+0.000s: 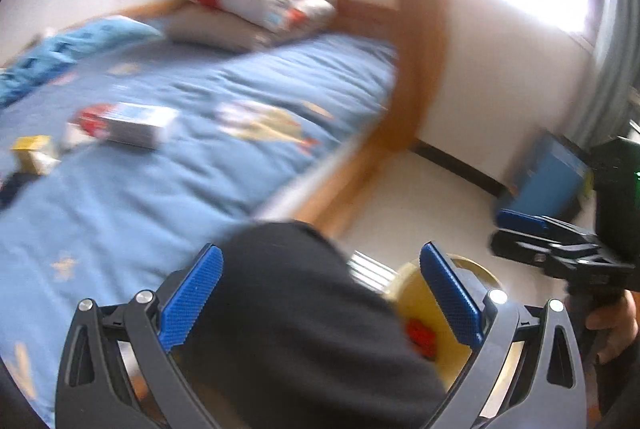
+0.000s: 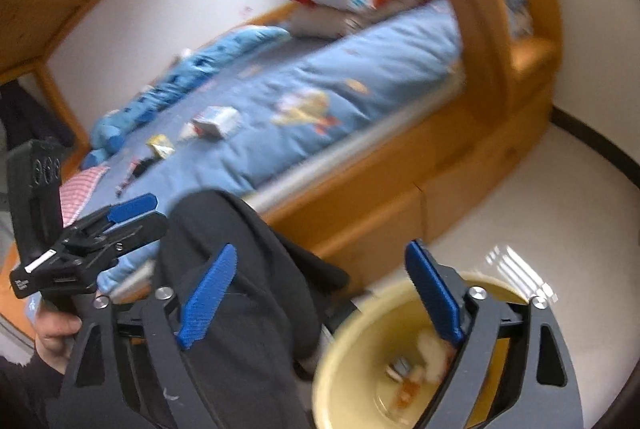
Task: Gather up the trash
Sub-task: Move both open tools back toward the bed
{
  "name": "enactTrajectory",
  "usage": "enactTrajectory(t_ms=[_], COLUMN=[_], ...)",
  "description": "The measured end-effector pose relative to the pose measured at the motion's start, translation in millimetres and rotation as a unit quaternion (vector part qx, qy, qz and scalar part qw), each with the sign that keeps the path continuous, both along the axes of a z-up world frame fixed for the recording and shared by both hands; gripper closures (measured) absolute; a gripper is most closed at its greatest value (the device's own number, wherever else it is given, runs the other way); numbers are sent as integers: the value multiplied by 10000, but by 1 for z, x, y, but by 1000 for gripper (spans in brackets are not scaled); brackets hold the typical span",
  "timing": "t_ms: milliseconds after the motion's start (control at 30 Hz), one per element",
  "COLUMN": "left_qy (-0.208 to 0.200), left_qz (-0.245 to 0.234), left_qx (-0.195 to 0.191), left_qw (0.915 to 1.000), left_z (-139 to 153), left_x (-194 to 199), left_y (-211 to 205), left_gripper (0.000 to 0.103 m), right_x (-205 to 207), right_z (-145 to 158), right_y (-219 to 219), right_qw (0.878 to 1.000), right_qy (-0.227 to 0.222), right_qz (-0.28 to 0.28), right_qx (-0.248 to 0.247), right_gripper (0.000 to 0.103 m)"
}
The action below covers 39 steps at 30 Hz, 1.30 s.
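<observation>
While both tools stand wide with nothing between their pads, the trash lies well apart from them on the bed (image 2: 360, 77): a white carton (image 2: 214, 121), a small yellow box (image 2: 161, 145) and dark scraps (image 2: 136, 169) nearer the foot; the left tool (image 1: 320, 293) and right tool (image 2: 320, 297) both hang over the person's dark knee, beside the yellow bin (image 2: 360, 349) on the floor, which already holds some scraps; both views are smeared, so a hasty reach could miss the light carton, knock it across the quilt or crush it; the soft quilt may bunch between the pads; a careless swing could tip the bin.
</observation>
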<state>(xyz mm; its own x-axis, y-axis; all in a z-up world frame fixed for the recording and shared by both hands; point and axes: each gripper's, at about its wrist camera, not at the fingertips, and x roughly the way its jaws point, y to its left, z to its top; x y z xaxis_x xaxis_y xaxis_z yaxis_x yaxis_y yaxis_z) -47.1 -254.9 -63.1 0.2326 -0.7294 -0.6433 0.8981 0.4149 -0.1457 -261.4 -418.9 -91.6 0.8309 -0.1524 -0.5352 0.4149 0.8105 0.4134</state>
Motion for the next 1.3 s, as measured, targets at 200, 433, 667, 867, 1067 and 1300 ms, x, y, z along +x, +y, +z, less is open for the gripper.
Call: enactTrajectory(t_ms=[200, 433, 667, 867, 1067, 1300], left_qy=[-643, -1033, -1163, -1074, -890, -537], left_qz=[1018, 1911, 2616, 2965, 3166, 3373], left_qx=[-100, -113, 40, 102, 169, 275], left_qw=[9927, 9761, 9581, 9489, 9442, 9395], left_z=[26, 41, 32, 28, 19, -4], left_x=[53, 113, 161, 202, 249, 312], left_y=[48, 102, 153, 177, 188, 208], left_gripper=[4, 4, 4, 4, 4, 4], right_x=[65, 140, 212, 275, 325, 364], right_z=[39, 65, 69, 75, 75, 73], right_y=[33, 75, 119, 143, 155, 160], right_qw=[9938, 9808, 9692, 9652, 9607, 9604], right_qy=[-612, -1010, -1080, -954, -761, -640], right_qz=[738, 1322, 1877, 2150, 2497, 2592], right_qx=[-559, -1014, -1173, -1144, -943, -801], right_gripper=[13, 10, 8, 8, 8, 8])
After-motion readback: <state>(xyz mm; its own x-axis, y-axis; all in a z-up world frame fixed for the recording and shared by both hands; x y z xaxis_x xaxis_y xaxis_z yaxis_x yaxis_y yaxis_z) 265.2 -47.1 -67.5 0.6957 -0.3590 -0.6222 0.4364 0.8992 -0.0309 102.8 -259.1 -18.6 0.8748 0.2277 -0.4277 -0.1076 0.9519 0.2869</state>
